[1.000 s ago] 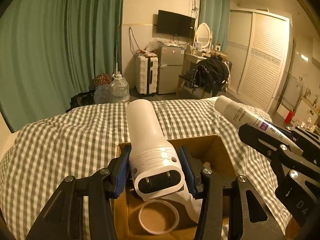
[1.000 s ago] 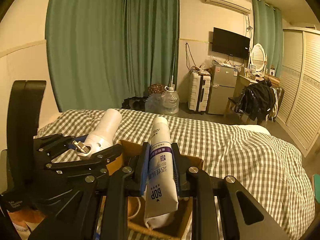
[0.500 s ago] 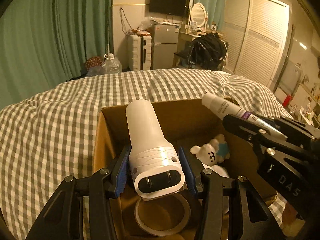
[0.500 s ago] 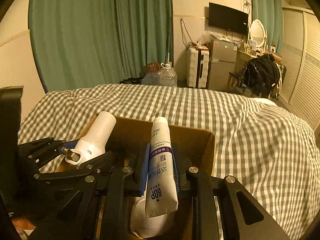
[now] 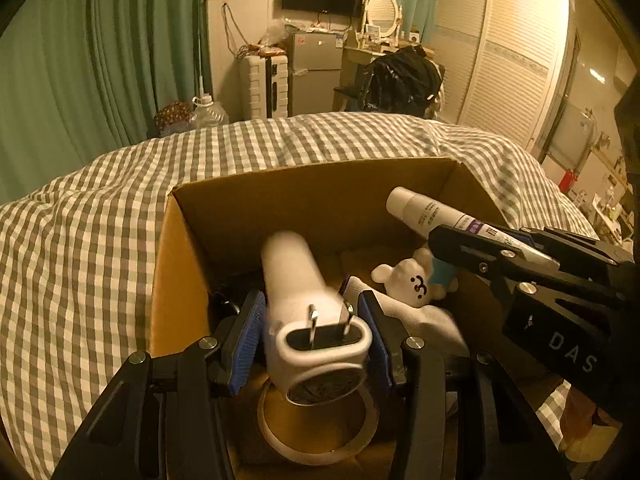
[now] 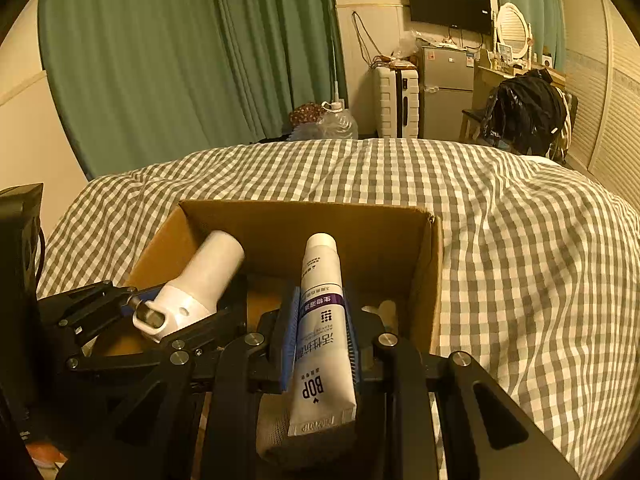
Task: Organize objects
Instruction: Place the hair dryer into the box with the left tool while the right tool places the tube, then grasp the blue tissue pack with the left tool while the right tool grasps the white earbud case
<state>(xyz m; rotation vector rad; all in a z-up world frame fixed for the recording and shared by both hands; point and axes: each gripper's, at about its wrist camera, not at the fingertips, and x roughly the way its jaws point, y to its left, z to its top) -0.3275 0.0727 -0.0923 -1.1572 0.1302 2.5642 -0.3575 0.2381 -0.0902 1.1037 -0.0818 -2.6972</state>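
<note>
Left gripper [image 5: 310, 334]: jaws just easing apart; white plug-in device [image 5: 304, 300] between the pads, inside cardboard box [image 5: 176, 280].
Right gripper [image 6: 322, 334]: clamped on toothpaste tube [image 6: 324, 320], cap at 12 o'clock, over box.

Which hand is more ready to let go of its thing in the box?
Probably the left. Its tongs hold the white plug-in device low inside the cardboard box, just above the tape roll. The right tongs grip the toothpaste tube higher, near the box's rim.

White plug-in device [image 5: 298, 292] and toothpaste tube [image 6: 324, 320], tilted over open cardboard box [image 5: 320, 196]
</note>
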